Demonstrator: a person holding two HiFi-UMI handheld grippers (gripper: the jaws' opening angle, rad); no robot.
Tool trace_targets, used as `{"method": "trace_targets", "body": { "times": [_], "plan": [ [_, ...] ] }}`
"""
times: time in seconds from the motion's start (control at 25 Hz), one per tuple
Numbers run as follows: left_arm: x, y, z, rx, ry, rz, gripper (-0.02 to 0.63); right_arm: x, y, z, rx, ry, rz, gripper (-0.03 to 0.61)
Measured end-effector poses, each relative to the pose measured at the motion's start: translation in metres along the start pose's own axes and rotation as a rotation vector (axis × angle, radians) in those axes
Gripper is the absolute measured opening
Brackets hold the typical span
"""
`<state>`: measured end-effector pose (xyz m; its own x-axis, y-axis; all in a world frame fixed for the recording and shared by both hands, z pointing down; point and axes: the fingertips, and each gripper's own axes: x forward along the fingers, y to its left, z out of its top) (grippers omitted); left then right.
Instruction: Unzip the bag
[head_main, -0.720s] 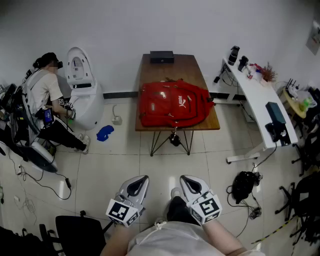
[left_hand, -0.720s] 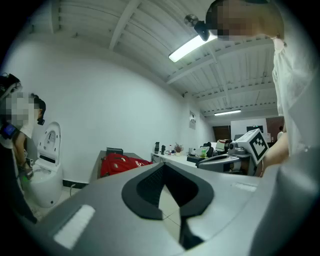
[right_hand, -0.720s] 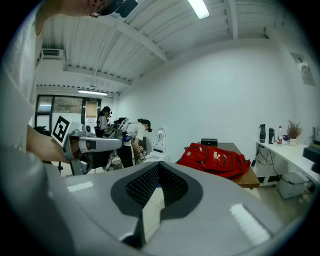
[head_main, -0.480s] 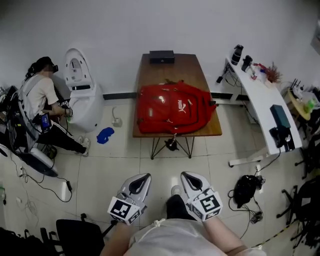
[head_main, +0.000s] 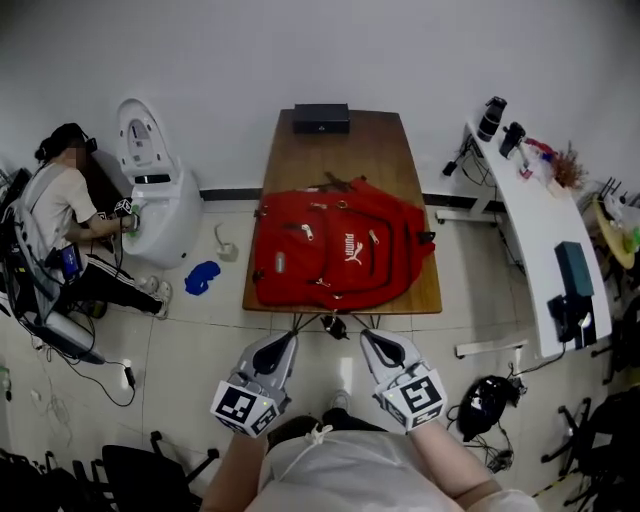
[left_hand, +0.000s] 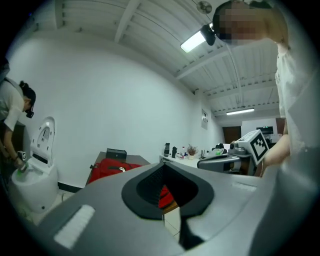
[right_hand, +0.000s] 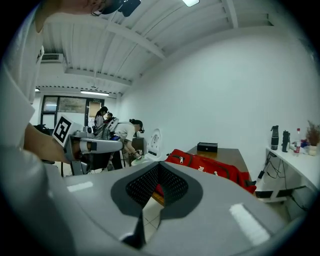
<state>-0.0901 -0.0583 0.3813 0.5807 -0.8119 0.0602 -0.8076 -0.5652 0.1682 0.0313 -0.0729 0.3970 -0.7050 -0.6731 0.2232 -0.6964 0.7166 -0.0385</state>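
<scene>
Because the person stands just short of the desk (head_main: 345, 150), both tools are held low and close to the body, pointing at the red bag (head_main: 335, 245). The bag lies flat on the near half of the desk, front side up, so its zips look easy to reach. The left hand-held gripper (head_main: 286, 345) and right hand-held gripper (head_main: 370, 342) are both closed, hold nothing, and are not touching the bag. I think no zip has been pulled yet.
</scene>
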Motion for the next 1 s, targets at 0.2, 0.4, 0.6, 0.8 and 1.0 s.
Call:
{"method": "trace_targets", "body": {
  "times": [0.2,0.4,0.6,0.8,1.0],
  "plan": [
    [0.032,0.010,-0.016,-0.012,0.061,0.000,0.006,0.020,-0.021,-0.001,0.024,0.011,0.033,0.008],
    [0.053,0.020,-0.044,-0.037,0.139,-0.036,0.006,0.041,-0.031,-0.025,0.066,0.083,0.034,0.008],
    [0.071,0.033,-0.073,-0.029,0.216,-0.079,0.006,0.069,-0.025,-0.072,0.143,0.227,0.053,0.008],
    [0.095,0.051,-0.085,0.000,0.201,-0.144,0.006,0.101,-0.022,-0.115,0.201,0.318,0.038,0.008],
    [0.124,0.070,-0.120,0.014,0.250,-0.170,0.006,0.127,-0.031,-0.188,0.282,0.475,0.001,0.060]
  ]
}}
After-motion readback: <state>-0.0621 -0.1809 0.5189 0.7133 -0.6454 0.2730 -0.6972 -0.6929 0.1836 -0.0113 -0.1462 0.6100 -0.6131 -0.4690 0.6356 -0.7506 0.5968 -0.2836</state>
